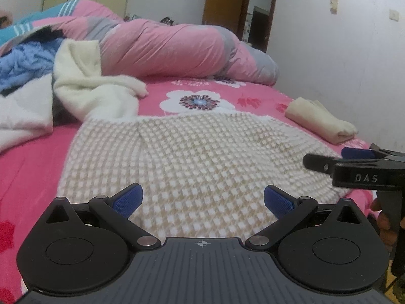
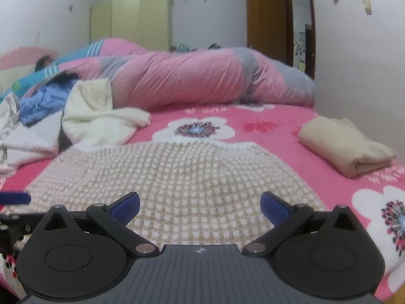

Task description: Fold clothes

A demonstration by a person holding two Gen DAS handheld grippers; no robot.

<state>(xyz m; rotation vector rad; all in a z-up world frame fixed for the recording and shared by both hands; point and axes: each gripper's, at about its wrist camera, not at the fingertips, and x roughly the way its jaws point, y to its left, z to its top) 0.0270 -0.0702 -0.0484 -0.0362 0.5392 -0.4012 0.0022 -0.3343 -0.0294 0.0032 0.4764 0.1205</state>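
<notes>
A beige-and-white checked knit garment (image 1: 192,162) lies spread flat on the pink flowered bedsheet (image 1: 227,96). My left gripper (image 1: 203,200) hovers open over its near edge, nothing between the blue pads. In the right wrist view the same checked garment (image 2: 177,177) lies ahead, and my right gripper (image 2: 200,206) is open above its near edge, empty. The right gripper also shows in the left wrist view at the right edge (image 1: 336,160), seen side-on, with a hand below it. A tip of the left gripper's blue pad (image 2: 15,197) shows at the left edge.
A folded cream garment (image 2: 346,147) sits on the bed to the right. A heap of unfolded clothes, cream (image 2: 96,119) and blue (image 2: 43,98), lies at the left. A rolled pink-and-grey quilt (image 2: 202,78) crosses the back. A wall runs along the right side.
</notes>
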